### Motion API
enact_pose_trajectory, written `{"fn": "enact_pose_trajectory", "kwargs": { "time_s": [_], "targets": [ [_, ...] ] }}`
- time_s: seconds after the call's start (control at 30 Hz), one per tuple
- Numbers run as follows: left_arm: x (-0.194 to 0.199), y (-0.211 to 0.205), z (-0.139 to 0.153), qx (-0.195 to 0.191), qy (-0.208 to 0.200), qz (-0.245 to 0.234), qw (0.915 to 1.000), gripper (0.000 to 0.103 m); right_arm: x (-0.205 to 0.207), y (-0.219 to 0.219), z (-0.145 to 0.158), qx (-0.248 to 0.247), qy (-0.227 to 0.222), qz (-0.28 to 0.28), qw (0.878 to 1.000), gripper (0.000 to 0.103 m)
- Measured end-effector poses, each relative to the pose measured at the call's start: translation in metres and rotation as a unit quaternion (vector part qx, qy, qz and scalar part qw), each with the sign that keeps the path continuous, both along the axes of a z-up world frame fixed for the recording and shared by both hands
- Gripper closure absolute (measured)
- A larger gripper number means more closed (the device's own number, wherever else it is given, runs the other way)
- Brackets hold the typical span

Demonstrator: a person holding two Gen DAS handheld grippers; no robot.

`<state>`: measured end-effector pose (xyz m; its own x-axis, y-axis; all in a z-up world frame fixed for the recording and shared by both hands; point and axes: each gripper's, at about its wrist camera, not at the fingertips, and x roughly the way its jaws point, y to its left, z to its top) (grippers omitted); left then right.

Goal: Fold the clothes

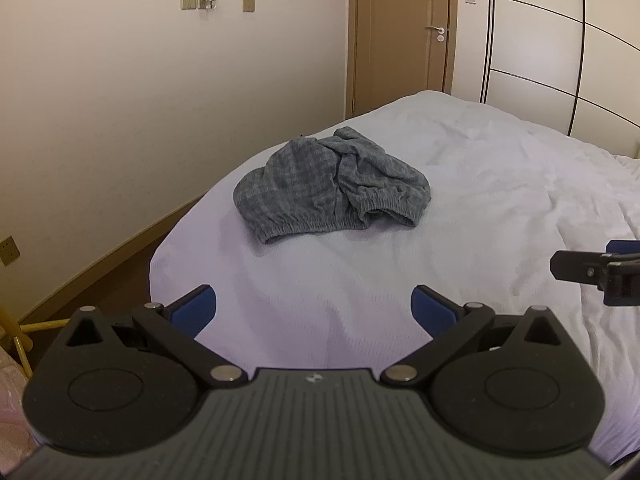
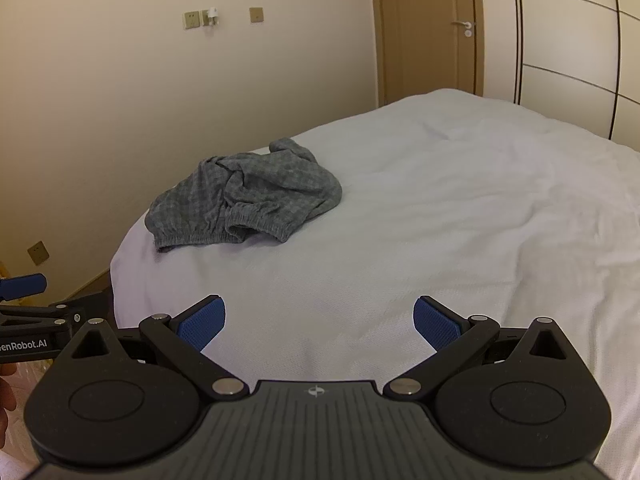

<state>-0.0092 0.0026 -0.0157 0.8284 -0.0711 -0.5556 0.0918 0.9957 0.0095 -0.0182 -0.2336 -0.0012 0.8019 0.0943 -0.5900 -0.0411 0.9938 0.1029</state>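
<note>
Left wrist view looks across a white bed toward a crumpled grey checked garment, which lies in a loose heap on the far left part of the bedcover, close to the bed's left edge. Its elastic waistband faces the near side, bunched and curling open. The left gripper hangs over the near end of the bed with its blue-padded fingers spread wide and nothing between them, well apart from the garment. At the right edge of this view the right gripper shows side-on, level with the left one and also clear of the cloth.

From the right wrist view the same garment sits far and to the left, touching only the bedcover. The right gripper has its jaws wide apart and holds nothing; the left gripper pokes in at the left edge, one blue pad visible.

Beyond the bed stand a cream wall with sockets, a brown door with a metal handle, and pale wardrobe panels on the far right. The bedcover is wrinkled toward the right.
</note>
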Motion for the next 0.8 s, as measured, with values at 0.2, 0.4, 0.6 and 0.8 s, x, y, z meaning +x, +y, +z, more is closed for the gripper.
{"fn": "enact_pose_trajectory", "kwargs": {
  "time_s": [0.2, 0.4, 0.6, 0.8],
  "targets": [
    [-0.0011, -0.0020, -0.0010, 0.003, 0.000, -0.003, 1.0000, 0.001, 0.0016, -0.0010, -0.0026, 0.001, 0.005, -0.002, 1.000, 0.000],
    [-0.0001, -0.0051, -0.0017, 0.007, 0.000, -0.008, 0.9999, 0.001, 0.0005, -0.0027, -0.0039, 0.004, 0.006, -0.003, 1.000, 0.000],
    [-0.0006, -0.0055, -0.0020, 0.015, -0.002, -0.006, 0.9999, 0.001, 0.0008, -0.0031, -0.0040, 0.002, 0.006, -0.003, 1.000, 0.000],
    [0.0003, -0.0026, -0.0039, 0.013, 0.000, -0.006, 0.9999, 0.001, 0.0023, -0.0034, -0.0058, 0.001, 0.007, -0.003, 1.000, 0.000]
  ]
}}
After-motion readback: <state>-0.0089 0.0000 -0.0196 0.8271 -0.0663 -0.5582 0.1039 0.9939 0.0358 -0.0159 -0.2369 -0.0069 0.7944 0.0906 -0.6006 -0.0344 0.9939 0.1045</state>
